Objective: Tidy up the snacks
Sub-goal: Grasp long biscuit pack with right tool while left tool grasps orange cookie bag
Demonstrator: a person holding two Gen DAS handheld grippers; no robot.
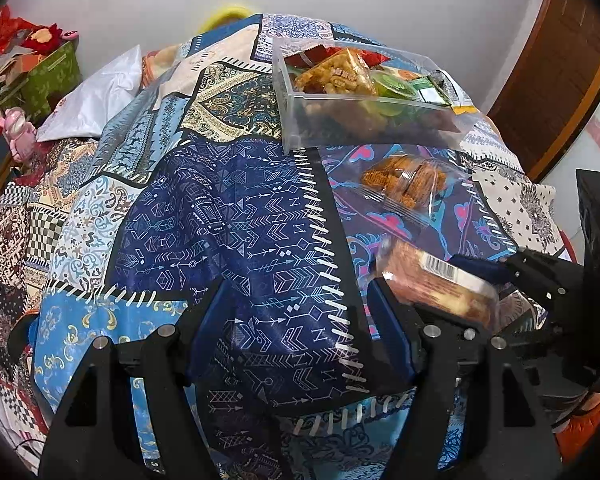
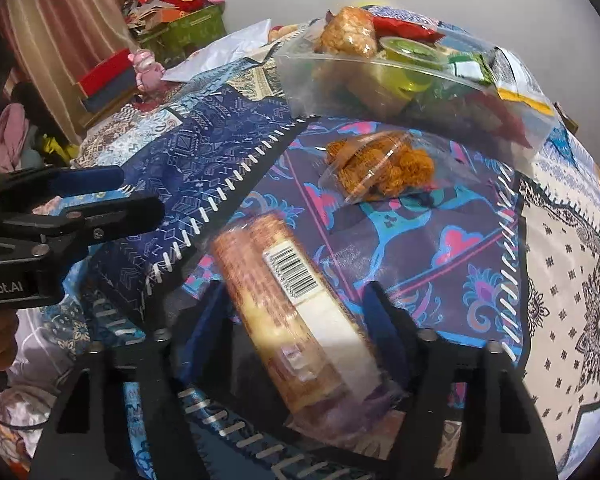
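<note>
One biscuit roll between right gripper fingers, grip uncertain, long axis running away toward clear bin, left gripper released.

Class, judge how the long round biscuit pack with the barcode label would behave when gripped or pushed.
The long round biscuit pack looks cylindrical, so it would probably roll if pushed sideways. Its glossy wrapper may slip between fingers. The biscuits inside likely crack under a hard squeeze.

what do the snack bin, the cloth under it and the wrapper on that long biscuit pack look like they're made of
Snack bin: clear rigid plastic, glossy; the snacks show through its straight walls.
Cloth: printed woven fabric, matte to slightly sheeny, probably cotton or polyester; it drapes in soft folds.
Biscuit pack wrapper: thin glossy plastic film, seemingly; it catches glare and bears a printed barcode label. It is blurred, so that is a guess.
</note>
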